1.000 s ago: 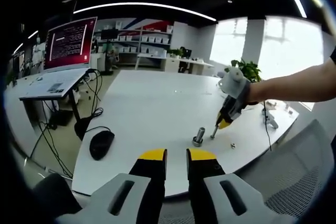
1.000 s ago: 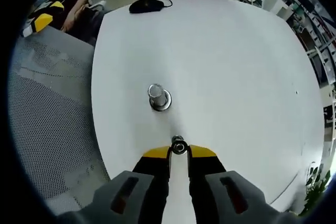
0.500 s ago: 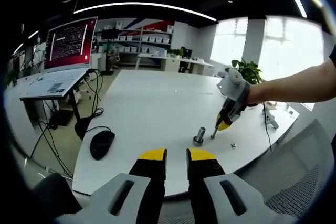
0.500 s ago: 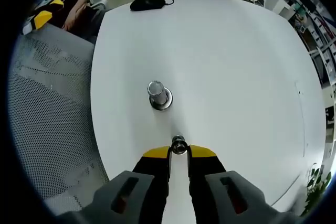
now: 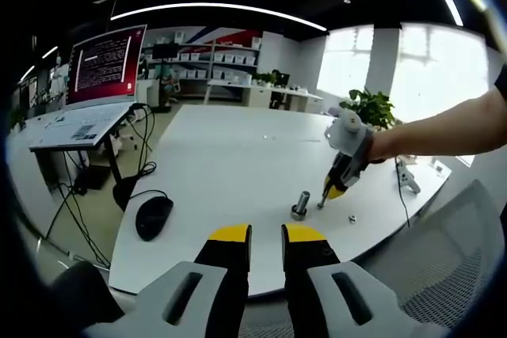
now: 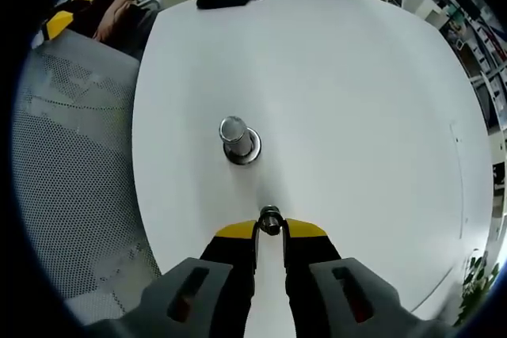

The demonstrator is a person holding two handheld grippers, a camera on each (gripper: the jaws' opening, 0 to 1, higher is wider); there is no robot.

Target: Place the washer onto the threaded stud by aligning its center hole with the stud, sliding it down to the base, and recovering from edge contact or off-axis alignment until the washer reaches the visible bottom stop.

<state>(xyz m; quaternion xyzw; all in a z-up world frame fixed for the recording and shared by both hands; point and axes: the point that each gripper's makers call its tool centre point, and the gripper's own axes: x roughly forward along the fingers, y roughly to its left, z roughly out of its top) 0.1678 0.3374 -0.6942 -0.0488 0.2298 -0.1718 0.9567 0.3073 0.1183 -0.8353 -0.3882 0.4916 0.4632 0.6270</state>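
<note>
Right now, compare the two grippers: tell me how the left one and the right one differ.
The right gripper is shut on the washer; the left gripper holds nothing, its jaws slightly apart. The right gripper hangs over the white table close to the threaded stud; the left gripper hangs back at the table's edge. Both have yellow-tipped black jaws.

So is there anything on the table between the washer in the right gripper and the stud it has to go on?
Nothing visible. The washer is pinched at the right gripper tips, and only bare white table lies between it and the upright stud.
</note>
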